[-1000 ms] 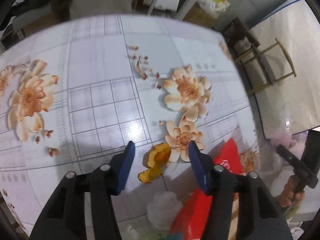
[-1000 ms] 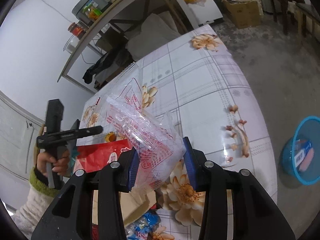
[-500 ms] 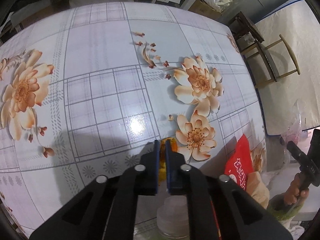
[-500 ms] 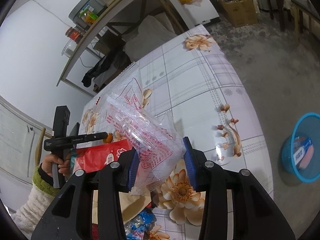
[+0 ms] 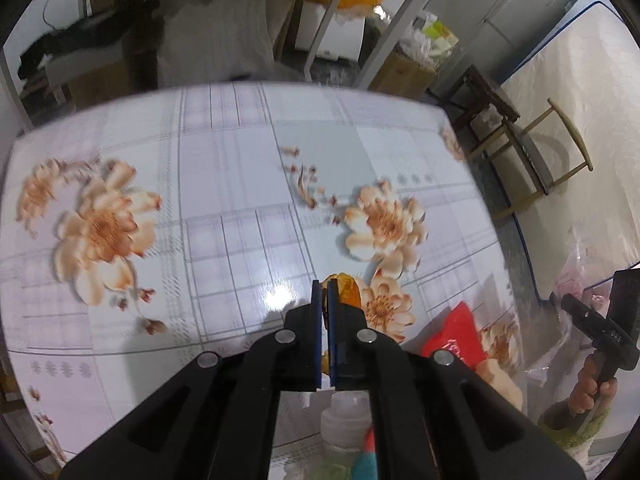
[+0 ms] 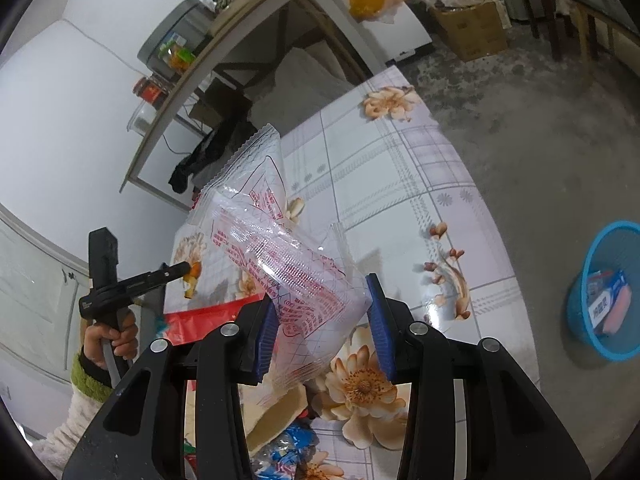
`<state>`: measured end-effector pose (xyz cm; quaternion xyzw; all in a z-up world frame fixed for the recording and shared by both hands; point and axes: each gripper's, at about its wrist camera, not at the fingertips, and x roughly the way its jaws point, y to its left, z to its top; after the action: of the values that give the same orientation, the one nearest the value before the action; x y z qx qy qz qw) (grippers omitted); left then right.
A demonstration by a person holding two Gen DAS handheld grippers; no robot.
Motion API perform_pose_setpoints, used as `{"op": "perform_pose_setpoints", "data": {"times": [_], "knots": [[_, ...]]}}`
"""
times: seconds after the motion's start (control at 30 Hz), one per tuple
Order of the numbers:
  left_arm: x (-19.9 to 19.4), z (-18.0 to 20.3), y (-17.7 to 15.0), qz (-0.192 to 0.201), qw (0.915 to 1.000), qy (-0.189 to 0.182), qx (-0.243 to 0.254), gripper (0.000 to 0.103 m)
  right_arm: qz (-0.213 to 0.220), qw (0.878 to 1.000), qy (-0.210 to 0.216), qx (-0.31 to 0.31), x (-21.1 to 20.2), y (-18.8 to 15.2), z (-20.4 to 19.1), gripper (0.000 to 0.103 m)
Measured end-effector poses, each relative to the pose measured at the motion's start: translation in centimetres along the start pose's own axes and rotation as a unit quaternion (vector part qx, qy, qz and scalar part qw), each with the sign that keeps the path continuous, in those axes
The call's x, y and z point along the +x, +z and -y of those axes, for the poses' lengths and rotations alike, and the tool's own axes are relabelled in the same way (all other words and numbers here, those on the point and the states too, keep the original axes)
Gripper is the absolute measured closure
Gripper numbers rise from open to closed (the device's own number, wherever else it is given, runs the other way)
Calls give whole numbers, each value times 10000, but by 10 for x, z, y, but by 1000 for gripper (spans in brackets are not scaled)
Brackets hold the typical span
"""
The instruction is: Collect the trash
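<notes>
The left gripper [image 5: 324, 292] is pinched tight on a curled orange piece of fruit peel [image 5: 345, 289], which sticks out past the blue pads, lifted clear above the glossy table with its flower-and-check printed cloth [image 5: 224, 216]. To the right of the peel, a flat red foil packet [image 5: 456, 332] lies on the table near its edge. Further right, the right gripper [image 6: 322, 316] has its jaws set moderately apart, pressed on a crumpled clear plastic bag with red print [image 6: 280, 264] that stands up above the table. Right of the table, down on the grey floor, a round blue mesh waste basket [image 6: 580, 312] holds a few discarded wrappers.
</notes>
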<state>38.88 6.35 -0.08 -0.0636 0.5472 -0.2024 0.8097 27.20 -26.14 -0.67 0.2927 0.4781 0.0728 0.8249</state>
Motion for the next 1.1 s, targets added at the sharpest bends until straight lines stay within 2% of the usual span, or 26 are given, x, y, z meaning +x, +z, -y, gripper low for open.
{"op": "perform_pose_setpoints", "data": {"times": [0.13, 0.3, 0.4, 0.57, 0.7, 0.87, 1.1], "knots": [[-28, 14, 5, 377, 9991, 47, 175, 102, 146, 9999, 41, 23, -13, 3, 1, 64], [-58, 40, 11, 721, 9966, -164, 360, 102, 428, 9989, 127, 124, -39, 5, 6, 64], [-70, 68, 13, 843, 9942, -375, 557, 102, 623, 9977, 120, 227, -58, 3, 13, 64], [-78, 146, 18, 870, 9853, -808, 1224, 102, 1106, 9921, -59, 586, -104, -5, 40, 64], [-66, 211, 19, 665, 9768, -1110, 1704, 101, 1581, 9804, -371, 1119, -152, -25, 80, 64], [-23, 310, 9, 179, 9629, -1347, 2332, 101, 1902, 9596, -638, 1971, -189, -58, 139, 64], [81, 419, -22, -1041, 9489, -1351, 2656, 101, 1795, 9345, -642, 3005, -185, -98, 216, 64]]}}
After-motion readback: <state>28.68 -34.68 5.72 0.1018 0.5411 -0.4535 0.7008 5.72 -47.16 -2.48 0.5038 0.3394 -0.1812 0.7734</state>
